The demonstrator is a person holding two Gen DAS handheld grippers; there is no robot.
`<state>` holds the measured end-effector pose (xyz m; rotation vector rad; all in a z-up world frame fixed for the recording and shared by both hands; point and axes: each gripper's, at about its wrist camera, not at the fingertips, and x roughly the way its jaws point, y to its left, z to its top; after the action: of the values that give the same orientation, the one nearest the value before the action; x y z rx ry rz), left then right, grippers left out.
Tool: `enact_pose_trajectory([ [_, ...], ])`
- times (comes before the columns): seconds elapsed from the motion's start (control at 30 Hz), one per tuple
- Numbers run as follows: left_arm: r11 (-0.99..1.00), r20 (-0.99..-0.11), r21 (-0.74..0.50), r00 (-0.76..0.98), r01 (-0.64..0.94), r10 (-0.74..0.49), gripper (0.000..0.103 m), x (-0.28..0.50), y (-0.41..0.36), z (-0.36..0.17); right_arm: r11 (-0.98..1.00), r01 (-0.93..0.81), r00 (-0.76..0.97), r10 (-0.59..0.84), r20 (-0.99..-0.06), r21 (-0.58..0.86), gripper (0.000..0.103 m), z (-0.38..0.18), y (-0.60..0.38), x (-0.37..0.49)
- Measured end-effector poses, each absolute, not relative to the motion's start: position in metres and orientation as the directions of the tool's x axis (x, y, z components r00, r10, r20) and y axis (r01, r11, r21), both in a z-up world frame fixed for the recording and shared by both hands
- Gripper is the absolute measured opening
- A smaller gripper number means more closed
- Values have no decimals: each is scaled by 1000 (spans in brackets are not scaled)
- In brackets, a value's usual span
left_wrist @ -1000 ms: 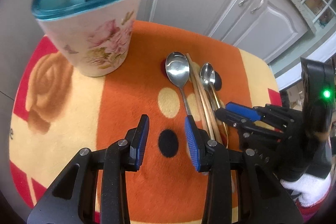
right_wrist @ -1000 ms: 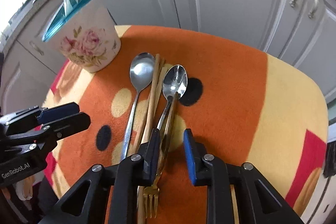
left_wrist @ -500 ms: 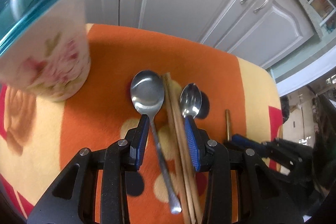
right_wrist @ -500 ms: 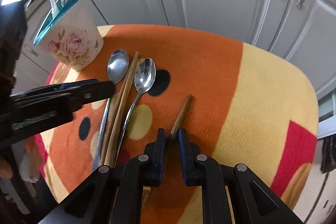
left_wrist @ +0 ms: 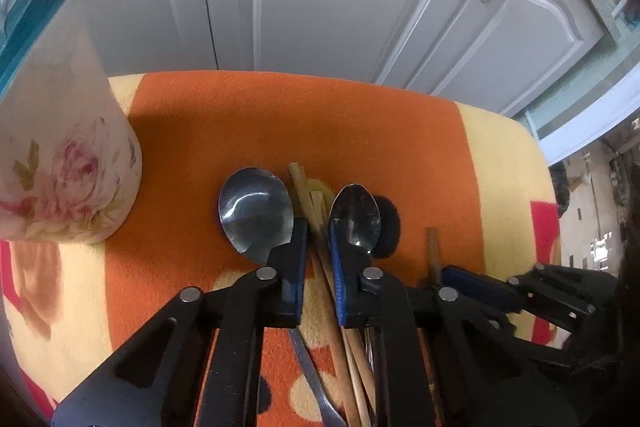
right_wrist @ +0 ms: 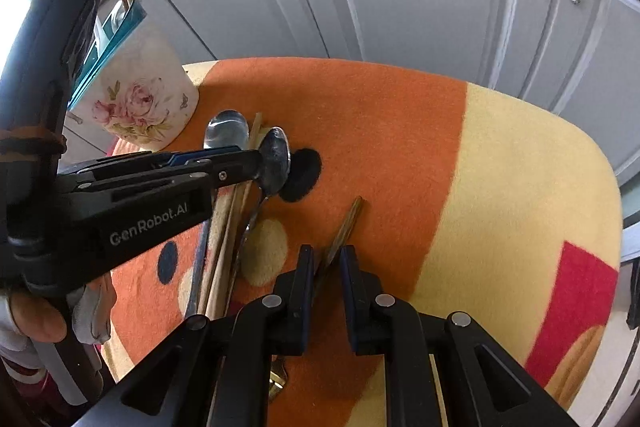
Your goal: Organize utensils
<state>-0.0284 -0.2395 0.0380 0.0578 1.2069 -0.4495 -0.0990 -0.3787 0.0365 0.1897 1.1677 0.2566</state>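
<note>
The left gripper (left_wrist: 318, 227) straddles the chopsticks (left_wrist: 316, 211) with a narrow gap between two spoons, while the right gripper (right_wrist: 325, 261) pinches a fork's handle (right_wrist: 346, 223) mid-cloth (right_wrist: 400, 131).

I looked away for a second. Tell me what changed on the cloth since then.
The left tongs moved forward and narrowed around the chopsticks, between the big spoon and small spoon. The right tongs closed on the fork and dragged it right, away from the pile. The spoons, chopsticks and cup stayed put.
</note>
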Motion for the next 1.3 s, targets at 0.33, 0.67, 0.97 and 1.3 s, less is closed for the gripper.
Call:
enact_pose_trajectory([
  [0.33,883,-878,-289,265,370,-399,7,-45,-204,61,947,-111,391,321,-862,302,11,47,-383,-113],
  [0.67,870,-846,-306,308,387,-434,7,-63,-187,94,933,-123,430,357,-829,338,7,71,-384,-137],
  [0.97,869,-835,-313,325,384,-445,7,-75,-175,106,959,-45,358,277,-892,279,25,41,-375,-107],
  [1.3,853,-808,-340,341,396,-480,6,-85,-160,125,969,-112,368,245,-897,219,8,51,-362,-108],
])
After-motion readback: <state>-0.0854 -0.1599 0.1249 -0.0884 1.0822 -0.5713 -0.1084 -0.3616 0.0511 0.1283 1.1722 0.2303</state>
